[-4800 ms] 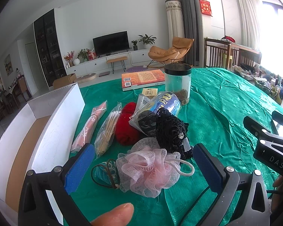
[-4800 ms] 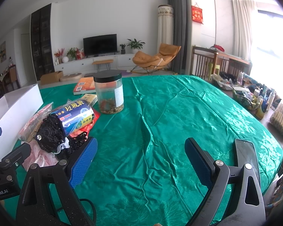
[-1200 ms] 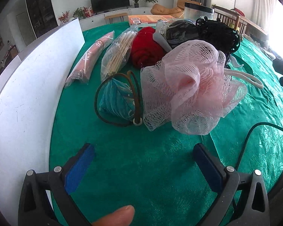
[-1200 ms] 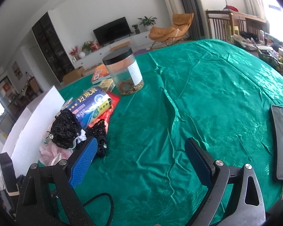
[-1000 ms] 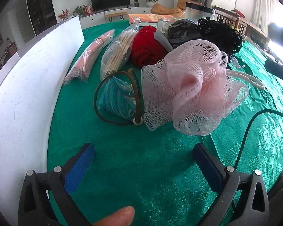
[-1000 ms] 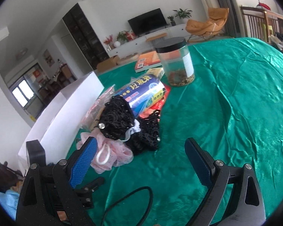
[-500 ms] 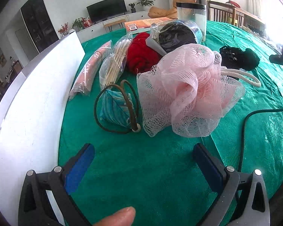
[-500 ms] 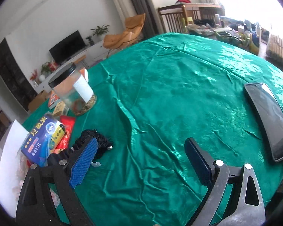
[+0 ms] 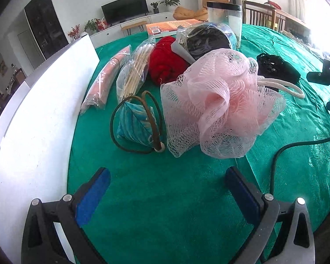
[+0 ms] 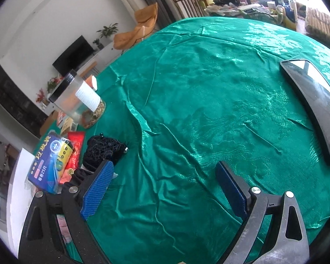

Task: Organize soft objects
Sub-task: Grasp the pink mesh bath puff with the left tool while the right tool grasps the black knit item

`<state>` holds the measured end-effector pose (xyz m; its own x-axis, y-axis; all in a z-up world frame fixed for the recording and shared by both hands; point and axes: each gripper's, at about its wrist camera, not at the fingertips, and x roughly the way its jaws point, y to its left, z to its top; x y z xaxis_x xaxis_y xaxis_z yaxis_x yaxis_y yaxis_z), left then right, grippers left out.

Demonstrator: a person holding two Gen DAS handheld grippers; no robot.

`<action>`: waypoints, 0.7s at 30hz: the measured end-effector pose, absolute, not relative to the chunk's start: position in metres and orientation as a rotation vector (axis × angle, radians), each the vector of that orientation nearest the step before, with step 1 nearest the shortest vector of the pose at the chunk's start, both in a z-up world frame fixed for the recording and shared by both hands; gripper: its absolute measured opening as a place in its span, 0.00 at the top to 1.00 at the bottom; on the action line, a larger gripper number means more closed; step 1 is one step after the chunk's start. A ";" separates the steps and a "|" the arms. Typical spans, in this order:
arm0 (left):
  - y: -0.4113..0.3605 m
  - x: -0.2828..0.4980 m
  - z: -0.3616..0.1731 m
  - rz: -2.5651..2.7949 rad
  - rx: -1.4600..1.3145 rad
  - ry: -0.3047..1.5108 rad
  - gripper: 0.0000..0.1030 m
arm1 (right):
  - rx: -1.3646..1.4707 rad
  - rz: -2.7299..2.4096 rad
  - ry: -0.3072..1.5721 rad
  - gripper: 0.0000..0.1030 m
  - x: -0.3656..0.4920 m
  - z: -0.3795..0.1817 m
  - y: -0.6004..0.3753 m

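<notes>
A pink mesh bath puff (image 9: 220,107) with a white cord loop lies on the green tablecloth just ahead of my left gripper (image 9: 167,180), which is open and empty. A blue striped pouch (image 9: 135,126) with a brown cord sits left of the puff. A red yarn ball (image 9: 165,65) lies behind them. A black lace item (image 9: 277,67) lies flat to the right of the puff; it also shows in the right wrist view (image 10: 103,150). My right gripper (image 10: 165,176) is open and empty over bare cloth.
A white open box (image 9: 33,118) stands along the left. A pink packet (image 9: 103,81), a bag of sticks (image 9: 132,74), a blue roll pack (image 10: 50,160), a lidded jar (image 10: 77,101) and a book (image 9: 171,25) sit behind. A phone (image 10: 314,103) lies right. A black cable (image 9: 281,154) crosses the cloth.
The black lace item came off the pile and now lies flat on the cloth to the right. My right gripper swung from the pile toward open cloth. My left gripper stayed near the puff.
</notes>
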<state>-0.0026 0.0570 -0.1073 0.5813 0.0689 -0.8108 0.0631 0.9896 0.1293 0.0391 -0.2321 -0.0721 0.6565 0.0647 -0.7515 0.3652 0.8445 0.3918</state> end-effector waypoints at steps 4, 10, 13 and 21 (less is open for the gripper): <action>0.061 0.002 -0.108 -0.019 0.120 0.978 0.00 | 0.431 -0.196 0.891 0.07 0.046 -0.073 -0.214; 0.063 0.004 -0.109 -0.027 0.102 0.990 0.00 | 0.305 -0.233 0.939 0.07 0.050 -0.077 -0.199; 0.068 0.008 -0.110 -0.042 0.065 1.009 0.00 | 0.310 -0.232 0.936 0.07 0.050 -0.077 -0.199; 0.073 0.010 -0.113 -0.069 0.040 1.017 0.00 | 0.291 -0.240 0.942 0.07 0.053 -0.077 -0.197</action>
